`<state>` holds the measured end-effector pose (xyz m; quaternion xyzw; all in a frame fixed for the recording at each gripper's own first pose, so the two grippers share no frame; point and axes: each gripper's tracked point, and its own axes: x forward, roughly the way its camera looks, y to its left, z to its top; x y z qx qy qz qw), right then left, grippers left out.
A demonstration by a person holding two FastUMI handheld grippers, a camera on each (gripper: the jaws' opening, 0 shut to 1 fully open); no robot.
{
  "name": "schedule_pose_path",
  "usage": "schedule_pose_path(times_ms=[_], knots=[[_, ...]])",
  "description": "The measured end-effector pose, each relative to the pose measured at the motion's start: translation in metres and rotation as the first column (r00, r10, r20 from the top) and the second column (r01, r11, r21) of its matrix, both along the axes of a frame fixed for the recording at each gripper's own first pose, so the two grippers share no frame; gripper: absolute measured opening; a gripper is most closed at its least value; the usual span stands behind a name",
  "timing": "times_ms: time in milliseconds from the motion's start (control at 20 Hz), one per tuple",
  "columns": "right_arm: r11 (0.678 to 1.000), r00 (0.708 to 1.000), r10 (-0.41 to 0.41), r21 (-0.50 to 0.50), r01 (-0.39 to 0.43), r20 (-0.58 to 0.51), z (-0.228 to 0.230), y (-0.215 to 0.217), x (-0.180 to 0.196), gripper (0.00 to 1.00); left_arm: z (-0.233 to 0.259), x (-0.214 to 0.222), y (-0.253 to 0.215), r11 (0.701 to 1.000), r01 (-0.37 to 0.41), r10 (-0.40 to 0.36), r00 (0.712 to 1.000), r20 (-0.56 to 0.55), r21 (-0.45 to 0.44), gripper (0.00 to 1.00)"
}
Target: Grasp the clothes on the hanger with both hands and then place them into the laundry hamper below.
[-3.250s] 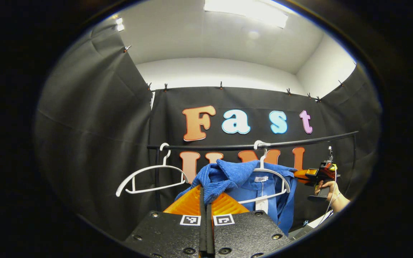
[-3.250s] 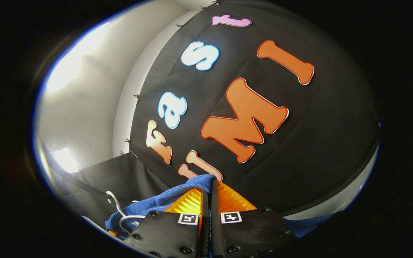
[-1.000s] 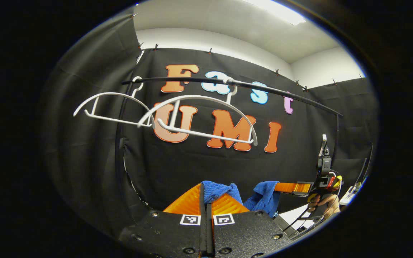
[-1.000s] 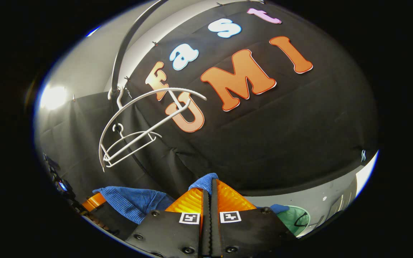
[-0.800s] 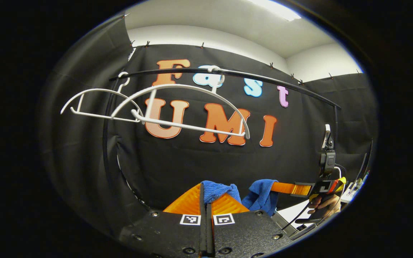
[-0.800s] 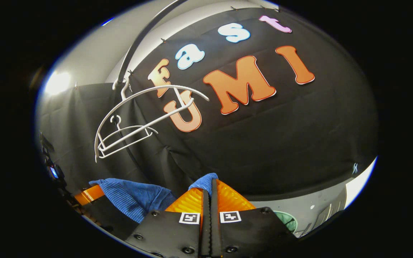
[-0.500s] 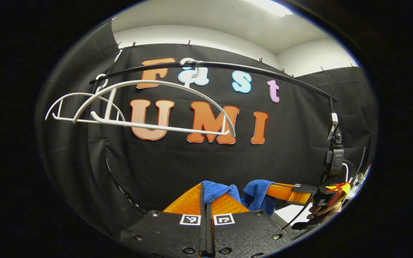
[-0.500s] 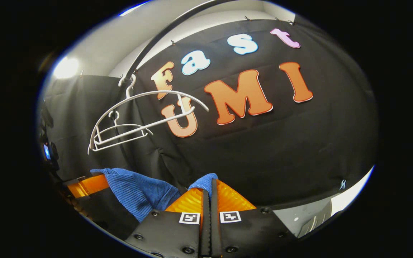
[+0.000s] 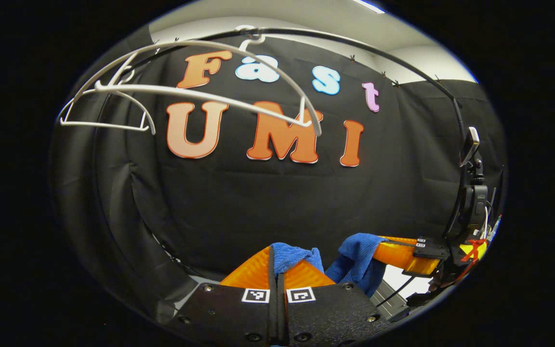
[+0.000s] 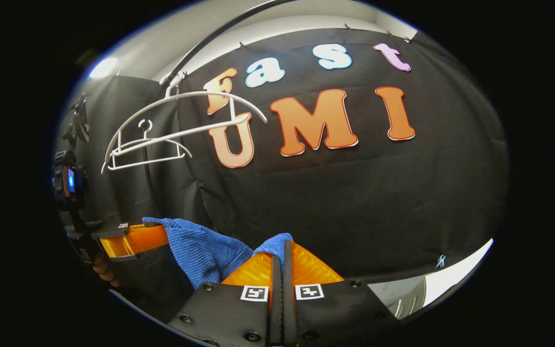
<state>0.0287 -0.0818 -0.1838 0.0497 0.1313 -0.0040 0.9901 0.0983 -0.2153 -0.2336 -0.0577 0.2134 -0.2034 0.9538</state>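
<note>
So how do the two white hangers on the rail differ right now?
The near hanger looks larger and hangs in front; the far hanger looks smaller and sits behind it, toward the rail's end. The near hanger's bar slants; the far hanger's lies closer to level. Both are white and bare; the blue garment is pinched in both tongs.

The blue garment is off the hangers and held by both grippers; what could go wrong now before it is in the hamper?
Each gripper, left and right, pinches only a small fold of the blue garment, so it may slip out. The hamper lies outside both views, so lowering is blind and the cloth could miss it.
</note>
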Motion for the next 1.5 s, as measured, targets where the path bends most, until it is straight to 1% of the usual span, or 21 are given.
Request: schedule_pose_path(times_ms=[150, 350, 500, 600, 750, 900, 1050, 1150, 1200, 1400, 1500], knots=[[1.000, 0.999, 0.012, -0.008, -0.012, -0.043, -0.034, 0.001, 0.003, 0.07, -0.046, 0.003, 0.004, 1.000, -0.011, 0.012, 0.998, -0.066, 0.012, 0.00], [0.999, 0.993, -0.004, -0.036, 0.000, -0.117, -0.101, 0.000, 0.002, 0.07, -0.115, -0.004, 0.011, 0.999, -0.035, 0.037, 0.984, -0.174, 0.014, 0.00], [0.999, 0.977, -0.024, -0.032, 0.018, -0.211, -0.166, -0.005, 0.002, 0.07, -0.173, -0.019, 0.014, 0.998, -0.056, 0.064, 0.961, -0.269, 0.039, 0.00], [1.000, 0.958, -0.021, -0.015, 0.017, -0.286, -0.208, -0.006, -0.003, 0.07, -0.208, -0.033, 0.018, 0.997, -0.061, 0.075, 0.941, -0.331, 0.051, 0.00], [0.999, 0.934, -0.049, -0.019, 0.045, -0.354, -0.256, -0.014, -0.008, 0.07, -0.251, -0.046, 0.026, 0.995, -0.072, 0.096, 0.914, -0.393, 0.075, 0.00], [0.996, 0.897, -0.080, 0.004, 0.090, -0.436, -0.315, -0.023, -0.022, 0.08, -0.300, -0.064, 0.025, 0.991, -0.060, 0.108, 0.876, -0.469, 0.115, 0.00], [0.992, 0.849, -0.108, 0.004, 0.129, -0.517, -0.368, -0.029, -0.042, 0.08, -0.344, -0.093, 0.016, 0.986, -0.027, 0.117, 0.816, -0.566, 0.165, 0.00], [0.990, 0.817, -0.119, -0.003, 0.142, -0.565, -0.400, -0.034, -0.054, 0.08, -0.374, -0.111, 0.007, 0.982, -0.003, 0.120, 0.782, -0.612, 0.189, 0.00], [0.990, 0.800, -0.120, -0.006, 0.144, -0.588, -0.410, -0.034, -0.061, 0.08, -0.388, -0.121, 0.005, 0.979, 0.011, 0.122, 0.766, -0.631, 0.202, 0.00], [0.989, 0.752, -0.140, -0.059, 0.133, -0.644, -0.456, -0.040, -0.076, 0.08, -0.429, -0.155, -0.004, 0.967, 0.082, 0.113, 0.713, -0.692, 0.242, 0.00], [0.989, 0.728, -0.143, -0.078, 0.123, -0.670, -0.474, -0.040, -0.081, 0.08, -0.447, -0.168, -0.006, 0.958, 0.114, 0.110, 0.696, -0.709, 0.261, 0.00]])
